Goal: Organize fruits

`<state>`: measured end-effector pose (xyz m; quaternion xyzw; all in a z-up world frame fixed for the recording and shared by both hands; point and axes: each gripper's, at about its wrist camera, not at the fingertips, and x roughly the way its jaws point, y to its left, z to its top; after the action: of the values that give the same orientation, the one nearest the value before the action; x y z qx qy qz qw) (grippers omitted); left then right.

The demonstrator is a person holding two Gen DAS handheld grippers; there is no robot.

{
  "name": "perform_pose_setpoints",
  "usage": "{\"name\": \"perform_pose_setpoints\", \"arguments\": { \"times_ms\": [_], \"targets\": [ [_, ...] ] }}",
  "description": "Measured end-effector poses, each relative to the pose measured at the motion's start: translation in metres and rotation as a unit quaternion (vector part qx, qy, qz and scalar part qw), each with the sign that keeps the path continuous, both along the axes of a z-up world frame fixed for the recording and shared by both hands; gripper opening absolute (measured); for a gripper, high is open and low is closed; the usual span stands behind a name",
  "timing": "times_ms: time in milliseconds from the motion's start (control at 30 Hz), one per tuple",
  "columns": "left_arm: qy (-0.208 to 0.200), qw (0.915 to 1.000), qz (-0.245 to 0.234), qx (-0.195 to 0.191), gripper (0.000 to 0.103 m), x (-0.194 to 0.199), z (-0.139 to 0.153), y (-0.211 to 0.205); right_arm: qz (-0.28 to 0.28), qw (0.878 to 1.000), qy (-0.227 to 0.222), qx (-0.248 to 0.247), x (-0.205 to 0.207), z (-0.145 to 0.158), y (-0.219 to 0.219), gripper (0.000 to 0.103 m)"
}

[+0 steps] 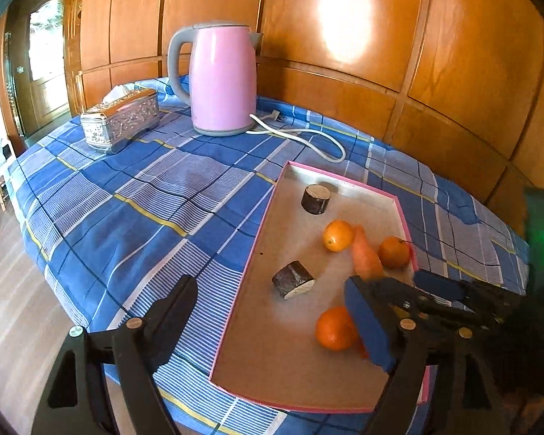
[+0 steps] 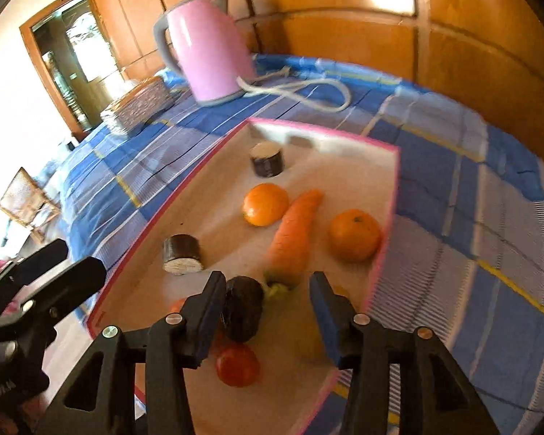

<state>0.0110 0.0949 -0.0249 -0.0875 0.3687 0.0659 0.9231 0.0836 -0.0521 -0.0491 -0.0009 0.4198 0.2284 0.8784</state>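
Observation:
A pink-rimmed tray [image 1: 257, 239] [image 2: 390, 195] lies on the blue checked cloth. It holds three oranges [image 1: 337, 235] [image 1: 393, 252] [image 1: 333, 328], a carrot [image 1: 366, 257] [image 2: 293, 235], two dark log pieces [image 1: 315, 199] [image 1: 293, 280], another dark piece [image 2: 243, 308] and a red tomato [image 2: 237, 364]. My right gripper [image 2: 268, 311] is open above the tray's near end, the dark piece against its left finger. It also shows in the left wrist view [image 1: 399, 301]. My left gripper [image 1: 283, 322] is open over the tray's left edge.
A pink kettle [image 1: 221, 79] with a white cord [image 1: 308, 134] stands at the back of the table. A silver tissue box [image 1: 119, 119] lies left of it. Wood panelling backs the table. The floor drops off to the left.

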Motion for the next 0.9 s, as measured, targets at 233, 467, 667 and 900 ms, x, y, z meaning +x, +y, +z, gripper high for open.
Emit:
{"name": "perform_pose_setpoints", "arguments": {
  "times_ms": [233, 467, 667, 900],
  "targets": [
    [-0.009, 0.9999, 0.002, 0.014, 0.099, -0.006, 0.006, -0.007, -0.052, 0.997, -0.043, -0.036, -0.023, 0.008, -0.012, 0.049],
    [-0.024, 0.9994, -0.007, 0.024, 0.103, -0.016, 0.014, -0.017, -0.076, 0.993, -0.068, -0.052, -0.039, 0.013, -0.016, 0.049],
    [-0.03, 0.9991, -0.013, 0.025, 0.103, -0.022, 0.018, -0.023, -0.087, 0.992, -0.072, -0.048, -0.047, 0.014, -0.022, 0.049],
    [-0.03, 0.9987, -0.011, 0.041, 0.103, -0.023, 0.019, -0.03, -0.094, 0.992, -0.076, -0.043, -0.052, 0.016, -0.027, 0.049]
  ]
}}
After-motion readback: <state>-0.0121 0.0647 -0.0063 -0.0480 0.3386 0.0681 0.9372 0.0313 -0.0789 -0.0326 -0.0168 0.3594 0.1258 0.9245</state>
